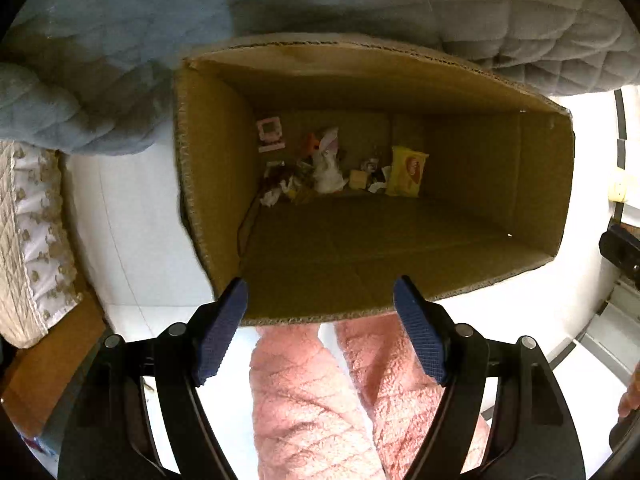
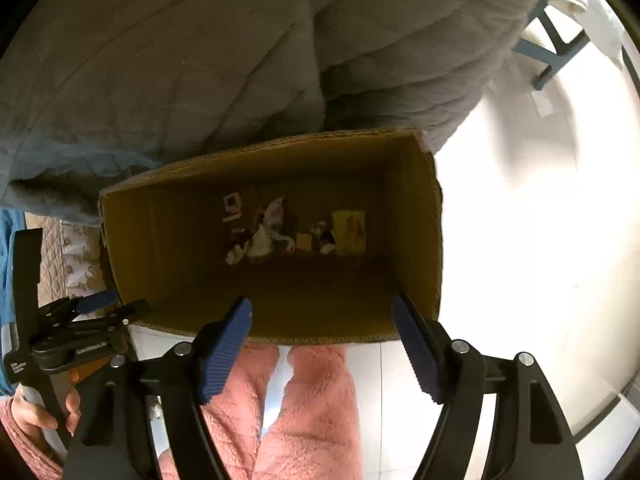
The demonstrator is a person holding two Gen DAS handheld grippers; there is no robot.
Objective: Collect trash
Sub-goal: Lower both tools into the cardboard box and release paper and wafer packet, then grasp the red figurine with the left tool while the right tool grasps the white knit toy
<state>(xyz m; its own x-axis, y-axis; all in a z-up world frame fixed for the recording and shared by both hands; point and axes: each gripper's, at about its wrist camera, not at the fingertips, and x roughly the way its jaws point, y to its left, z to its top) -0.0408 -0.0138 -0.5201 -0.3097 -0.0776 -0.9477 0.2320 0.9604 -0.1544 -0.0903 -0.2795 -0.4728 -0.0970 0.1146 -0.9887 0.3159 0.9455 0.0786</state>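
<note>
In the left wrist view, the left claw (image 1: 320,300) is seen spread wide with nothing between its pads, above the near rim of an open cardboard box (image 1: 540,184). The trash (image 1: 328,168) is gathered on the box floor along the far wall, a yellow packet (image 1: 408,172) among it; the rest of the floor is bare. A grey quilt (image 1: 360,4) overhangs the far rim. Pink-clad legs (image 1: 304,400) stand just beside the near wall.

In the right wrist view, the right claw (image 2: 322,320) is likewise held wide and empty over the same rim. White floor (image 2: 520,220) lies open to the right; the other claw is seen at lower left, gripped by a hand (image 2: 36,412).
</note>
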